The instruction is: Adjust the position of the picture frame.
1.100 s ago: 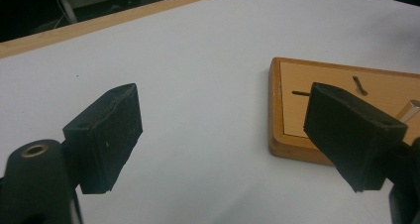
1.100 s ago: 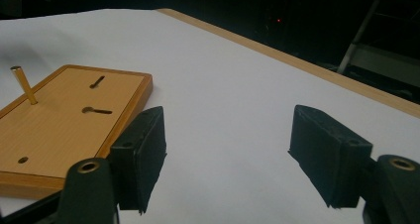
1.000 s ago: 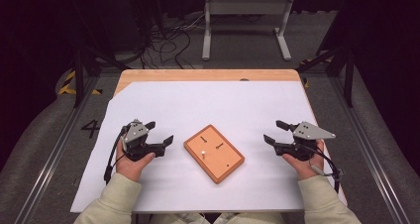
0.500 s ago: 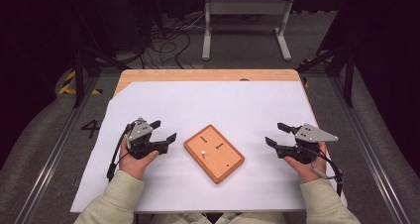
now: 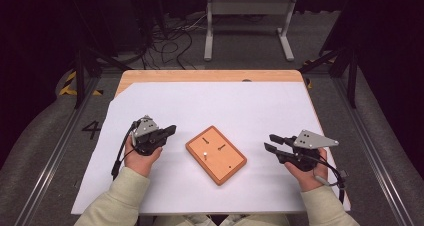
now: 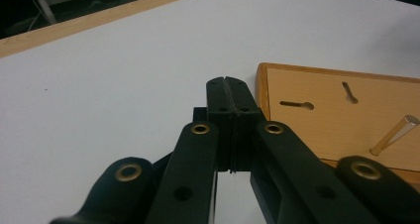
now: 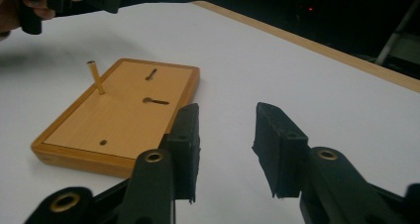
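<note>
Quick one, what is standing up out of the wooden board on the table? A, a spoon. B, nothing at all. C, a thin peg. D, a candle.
C: a thin peg rises tilted from the wooden board near one corner, beside two slots and a small hole.

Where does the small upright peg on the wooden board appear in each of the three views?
High view: the peg stands left of the middle of the wooden board, at picture centre.
Left gripper view: at the right edge, leaning, right of the shut claw.
Right gripper view: upper left, on the board's far left edge.
Shared landmark: the keyhole slot.
</note>
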`<state>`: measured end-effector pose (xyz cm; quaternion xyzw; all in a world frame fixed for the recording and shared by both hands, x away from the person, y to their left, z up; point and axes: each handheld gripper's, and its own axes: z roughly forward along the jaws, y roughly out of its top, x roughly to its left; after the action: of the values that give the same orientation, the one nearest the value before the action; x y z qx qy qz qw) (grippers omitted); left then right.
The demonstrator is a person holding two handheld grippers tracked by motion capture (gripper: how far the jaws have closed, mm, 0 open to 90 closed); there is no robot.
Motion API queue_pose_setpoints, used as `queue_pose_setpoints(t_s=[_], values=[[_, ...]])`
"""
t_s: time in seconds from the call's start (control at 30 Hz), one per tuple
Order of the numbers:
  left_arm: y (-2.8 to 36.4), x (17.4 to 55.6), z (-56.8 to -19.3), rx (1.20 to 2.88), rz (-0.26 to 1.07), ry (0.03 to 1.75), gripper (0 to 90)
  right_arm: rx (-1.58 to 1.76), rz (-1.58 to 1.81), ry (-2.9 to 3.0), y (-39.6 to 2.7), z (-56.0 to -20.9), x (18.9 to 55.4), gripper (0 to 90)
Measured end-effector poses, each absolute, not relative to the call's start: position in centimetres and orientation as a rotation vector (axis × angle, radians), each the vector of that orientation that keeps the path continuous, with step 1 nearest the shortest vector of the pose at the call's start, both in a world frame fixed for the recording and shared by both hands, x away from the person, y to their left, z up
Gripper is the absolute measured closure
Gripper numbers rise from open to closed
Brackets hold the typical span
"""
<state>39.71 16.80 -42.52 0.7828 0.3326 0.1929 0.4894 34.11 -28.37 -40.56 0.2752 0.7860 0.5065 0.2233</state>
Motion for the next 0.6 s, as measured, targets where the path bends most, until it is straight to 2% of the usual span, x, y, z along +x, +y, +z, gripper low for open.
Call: queue_pose_setpoints(t_s=[0.2, 0.33, 0.37, 0.43, 0.6], values=[[16.8, 39.7, -42.5, 1.91, 0.468, 0.803, 89.9, 0.698, 1.394, 2.267, -25.7, -40.1, 33.5, 73.1], [16.8, 39.6, -42.4, 1.91, 0.461, 0.803, 89.9, 0.649, 1.385, 2.325, -23.7, -40.0, 33.2, 83.2], [16.8, 39.6, -42.4, 1.91, 0.461, 0.803, 89.9, 0.649, 1.385, 2.325, -23.7, -40.0, 33.2, 83.2], [16.9, 39.6, -42.4, 1.914, 0.466, 0.798, 89.9, 0.62, 1.36, 2.38, -22.6, -40.0, 33.1, 90.0], [17.0, 39.5, -42.3, 1.916, 0.464, 0.799, 89.9, 0.57, 1.344, 2.436, -20.4, -40.2, 32.9, 90.0]])
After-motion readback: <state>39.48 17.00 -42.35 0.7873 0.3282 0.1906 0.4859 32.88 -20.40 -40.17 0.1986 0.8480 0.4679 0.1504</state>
